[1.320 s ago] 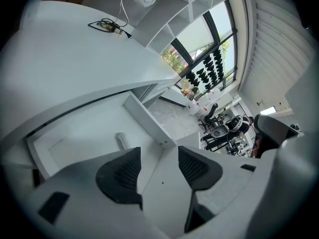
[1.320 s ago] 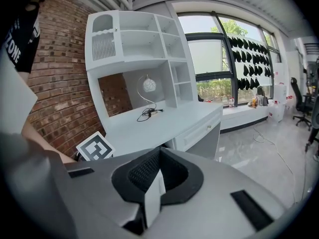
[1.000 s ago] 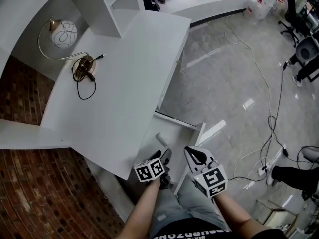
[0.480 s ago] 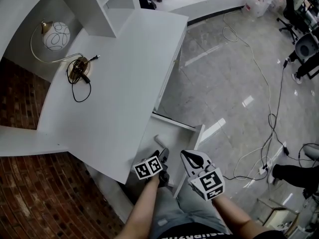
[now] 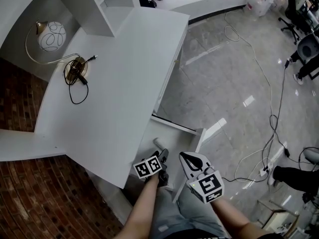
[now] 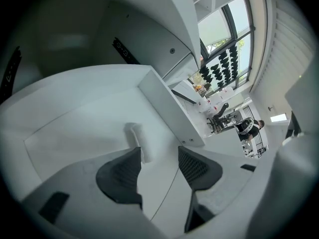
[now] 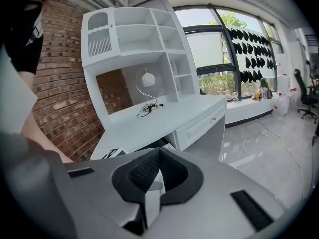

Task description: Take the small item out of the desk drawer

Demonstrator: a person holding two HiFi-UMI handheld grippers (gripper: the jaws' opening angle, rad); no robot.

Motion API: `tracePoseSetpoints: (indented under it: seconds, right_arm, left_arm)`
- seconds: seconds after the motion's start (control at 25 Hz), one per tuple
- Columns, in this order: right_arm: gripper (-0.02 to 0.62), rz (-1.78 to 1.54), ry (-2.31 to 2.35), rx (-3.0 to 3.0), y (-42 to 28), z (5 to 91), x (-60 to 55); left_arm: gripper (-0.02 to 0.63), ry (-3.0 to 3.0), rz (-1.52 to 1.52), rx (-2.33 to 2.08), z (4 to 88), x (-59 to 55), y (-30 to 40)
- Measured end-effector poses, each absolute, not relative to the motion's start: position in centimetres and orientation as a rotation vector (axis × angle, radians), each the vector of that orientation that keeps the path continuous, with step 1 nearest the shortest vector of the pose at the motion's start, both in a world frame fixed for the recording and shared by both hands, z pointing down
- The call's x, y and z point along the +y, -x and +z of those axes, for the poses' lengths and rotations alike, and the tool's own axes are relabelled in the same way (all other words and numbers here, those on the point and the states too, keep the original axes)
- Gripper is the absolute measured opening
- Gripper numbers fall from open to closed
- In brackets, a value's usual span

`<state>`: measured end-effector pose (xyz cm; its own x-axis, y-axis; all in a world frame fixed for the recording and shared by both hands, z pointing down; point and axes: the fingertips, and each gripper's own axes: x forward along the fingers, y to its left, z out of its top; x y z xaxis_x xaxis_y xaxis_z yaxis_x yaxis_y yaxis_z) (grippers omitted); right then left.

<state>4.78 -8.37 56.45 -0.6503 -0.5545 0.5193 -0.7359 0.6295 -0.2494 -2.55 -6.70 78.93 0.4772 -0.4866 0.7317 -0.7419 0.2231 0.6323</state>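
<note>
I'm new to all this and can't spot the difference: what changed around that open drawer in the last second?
The left tongs, open, crept forward inside the drawer toward the small white roll, which now lies just ahead of them, not yet gripped. Nothing was taken hold of or let go. The right tongs stayed shut by the drawer's front, and the roll kept its place.

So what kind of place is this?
Likely an office or studio workspace: a white desk with shelves and a lamp, office chairs, and cables across a polished floor.
</note>
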Motion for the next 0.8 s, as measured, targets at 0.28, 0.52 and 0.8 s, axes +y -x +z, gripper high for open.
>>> tracePoseSetpoints:
  seconds: [0.28, 0.52, 0.8]
  right_arm:
    - [-0.002, 0.635, -0.999, -2.446, -5.3, 57.7, -8.5]
    - [-0.002, 0.654, -0.982, -2.429, -5.4, 58.7, -8.4]
    - [-0.002, 0.657, -0.962, -2.427, -5.1, 59.3, -8.7]
  left_arm:
    - [0.219, -1.418, 0.253, -1.151, 80.6, -7.2, 1.8]
    - [0.219, -1.413, 0.296, -1.18, 81.9, -7.7, 2.3]
    - [0.219, -1.385, 0.297, -1.185, 83.2, -8.3, 2.5]
